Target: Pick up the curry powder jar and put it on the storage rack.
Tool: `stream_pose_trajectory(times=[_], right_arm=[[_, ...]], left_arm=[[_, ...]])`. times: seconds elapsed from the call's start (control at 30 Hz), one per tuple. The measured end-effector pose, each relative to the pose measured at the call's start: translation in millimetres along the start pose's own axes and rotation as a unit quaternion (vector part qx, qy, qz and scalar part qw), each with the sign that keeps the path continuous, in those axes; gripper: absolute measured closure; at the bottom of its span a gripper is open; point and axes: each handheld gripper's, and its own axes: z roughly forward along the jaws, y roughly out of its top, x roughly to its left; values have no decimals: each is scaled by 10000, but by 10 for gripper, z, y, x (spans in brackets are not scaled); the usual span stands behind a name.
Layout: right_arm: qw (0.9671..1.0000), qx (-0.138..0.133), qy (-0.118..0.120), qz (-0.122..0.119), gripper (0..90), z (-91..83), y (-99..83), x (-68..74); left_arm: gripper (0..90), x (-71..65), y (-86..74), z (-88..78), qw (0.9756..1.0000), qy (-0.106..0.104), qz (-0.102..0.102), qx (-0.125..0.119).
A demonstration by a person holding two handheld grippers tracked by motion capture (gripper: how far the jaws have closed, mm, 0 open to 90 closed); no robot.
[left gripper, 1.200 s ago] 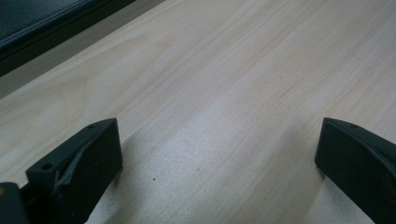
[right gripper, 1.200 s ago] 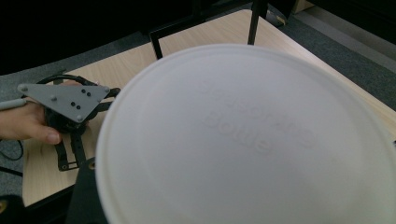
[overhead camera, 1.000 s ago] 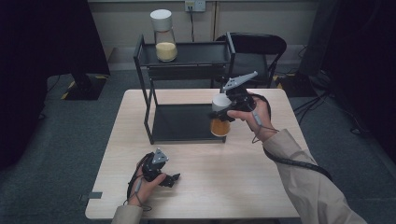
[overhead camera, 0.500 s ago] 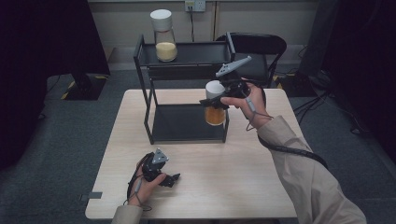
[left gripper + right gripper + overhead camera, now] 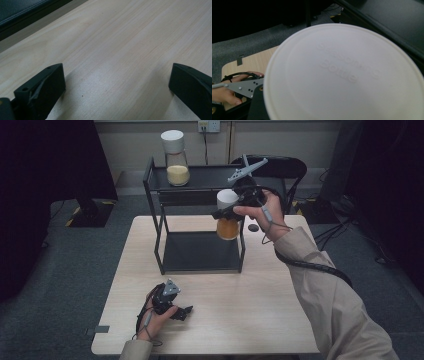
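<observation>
- The seasoning bottle (image 5: 227, 217) hangs in the air, clear of the table (image 5: 260, 295), just at the front right post of the black rack (image 5: 159, 232) and a little below its top shelf. It has a white cap and amber contents.
- My right gripper (image 5: 223, 213) is clamped on the bottle's neck just under the cap; the hold looks narrow, so I judge a jolt could let the bottle swing or slip.
- The rim of the top shelf is close by. If I carry the bottle in too low, its cap or body could knock that rim and twist in my grip.
- A second bottle (image 5: 175, 159) with the same white cap stands at the left of the top shelf, well apart from mine; I would only risk tipping it by setting down far to that side.
- My left gripper (image 5: 181, 312) rests on the table near its front edge, jaws spread wide with nothing between them, so it cannot catch a fall.
- In the right gripper view, raised letters on the cap (image 5: 342, 72) seem to read "Seasoning Bottle", though soft focus leaves that uncertain. I see no other writing.
</observation>
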Motion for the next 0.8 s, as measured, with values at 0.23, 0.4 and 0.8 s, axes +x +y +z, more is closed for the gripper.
stream_pose_trajectory(times=[0.23,0.4,0.8], right_arm=[[9999,-90,-44,4,361,-67,157,-20],[9999,-79,-75,-15,361,-108,292,-36],[9999,-115,-122,-18,361,-230,578,-156]], left_arm=[[1,1,1,0,10000,-1,2,3],[1,1,0,0,10000,-1,0,0],[1,0,0,0,10000,-1,0,-1]])
